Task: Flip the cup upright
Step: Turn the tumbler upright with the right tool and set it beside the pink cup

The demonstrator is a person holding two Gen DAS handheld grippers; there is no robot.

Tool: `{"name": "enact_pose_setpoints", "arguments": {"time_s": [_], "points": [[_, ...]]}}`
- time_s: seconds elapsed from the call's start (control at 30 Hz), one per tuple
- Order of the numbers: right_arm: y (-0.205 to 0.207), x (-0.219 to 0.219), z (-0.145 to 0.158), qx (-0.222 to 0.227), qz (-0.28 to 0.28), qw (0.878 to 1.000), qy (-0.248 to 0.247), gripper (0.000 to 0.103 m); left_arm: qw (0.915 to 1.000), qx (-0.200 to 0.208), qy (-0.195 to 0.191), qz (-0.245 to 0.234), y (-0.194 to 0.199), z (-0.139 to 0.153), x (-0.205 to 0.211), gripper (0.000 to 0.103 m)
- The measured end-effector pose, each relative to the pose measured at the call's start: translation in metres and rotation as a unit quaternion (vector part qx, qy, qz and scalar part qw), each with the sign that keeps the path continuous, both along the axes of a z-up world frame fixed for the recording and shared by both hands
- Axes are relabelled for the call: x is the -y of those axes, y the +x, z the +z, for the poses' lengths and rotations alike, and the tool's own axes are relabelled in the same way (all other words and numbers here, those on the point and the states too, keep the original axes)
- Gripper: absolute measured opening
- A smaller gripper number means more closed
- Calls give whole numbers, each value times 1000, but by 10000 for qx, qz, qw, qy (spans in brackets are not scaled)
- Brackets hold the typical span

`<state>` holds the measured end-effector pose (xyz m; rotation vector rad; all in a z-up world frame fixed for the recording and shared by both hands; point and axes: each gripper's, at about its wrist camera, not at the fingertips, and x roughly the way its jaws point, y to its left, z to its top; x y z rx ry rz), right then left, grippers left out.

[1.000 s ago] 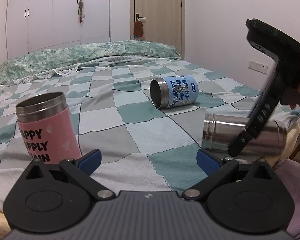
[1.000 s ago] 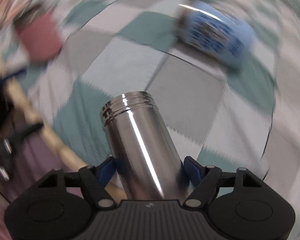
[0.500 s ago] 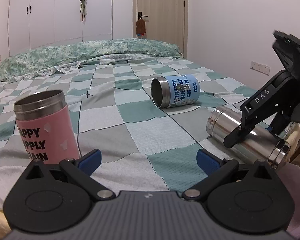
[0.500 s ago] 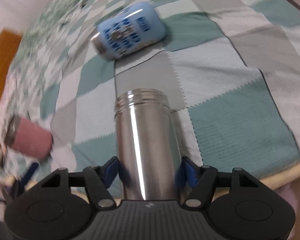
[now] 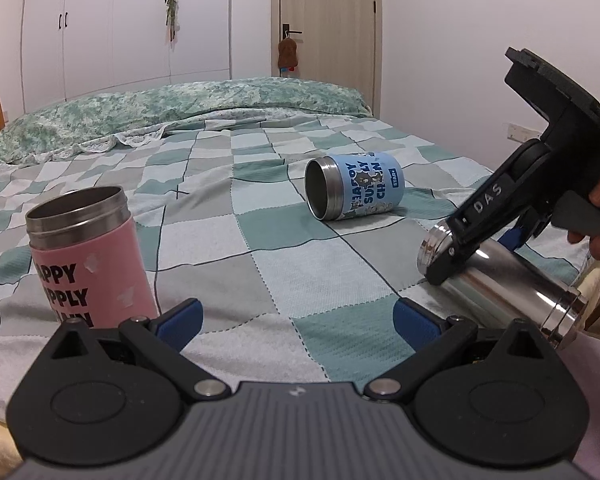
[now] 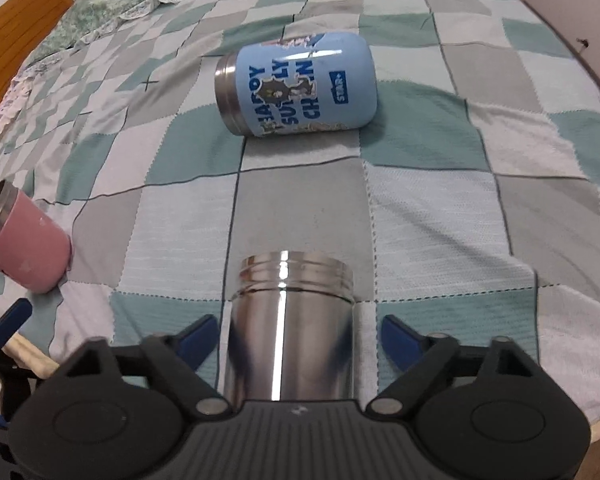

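Since half a second ago the right gripper (image 6: 296, 334) has spread its fingers: blue pads (image 6: 396, 334) that pressed the steel cup (image 6: 290, 336) now stand clear of both sides. The cup lies lower, on the bed's checkered blanket (image 6: 300, 208), mouth pointing toward the blue cup (image 6: 300, 88).

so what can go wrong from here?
1. The right gripper pads look clear of the steel cup, which lies tilted near the bed edge. It may slide off.
2. The blanket looks soft, so a cup stood on it may topple.
3. The blue cup lies on its side and could roll if bumped.
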<state>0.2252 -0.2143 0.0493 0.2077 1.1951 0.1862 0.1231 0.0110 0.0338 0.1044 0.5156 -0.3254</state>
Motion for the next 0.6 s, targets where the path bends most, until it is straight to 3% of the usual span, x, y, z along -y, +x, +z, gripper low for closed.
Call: {"name": "enact_pose_setpoints", "arguments": {"time_s": [0.13, 0.3, 0.43, 0.6], "points": [[-7, 4, 2, 184, 91, 9991, 375, 62, 10000, -9, -41, 4, -2, 0, -1, 103], [-37, 7, 26, 1283, 450, 9890, 576, 62, 9999, 49, -128, 76, -6, 5, -8, 103], [-62, -5, 46, 2356, 893, 9650, 729, 62, 9993, 142, -215, 268, -11, 12, -21, 103], [-76, -34, 67, 3517, 1272, 9221, 992, 62, 9970, 318, -272, 646, -17, 26, -45, 103]]}}
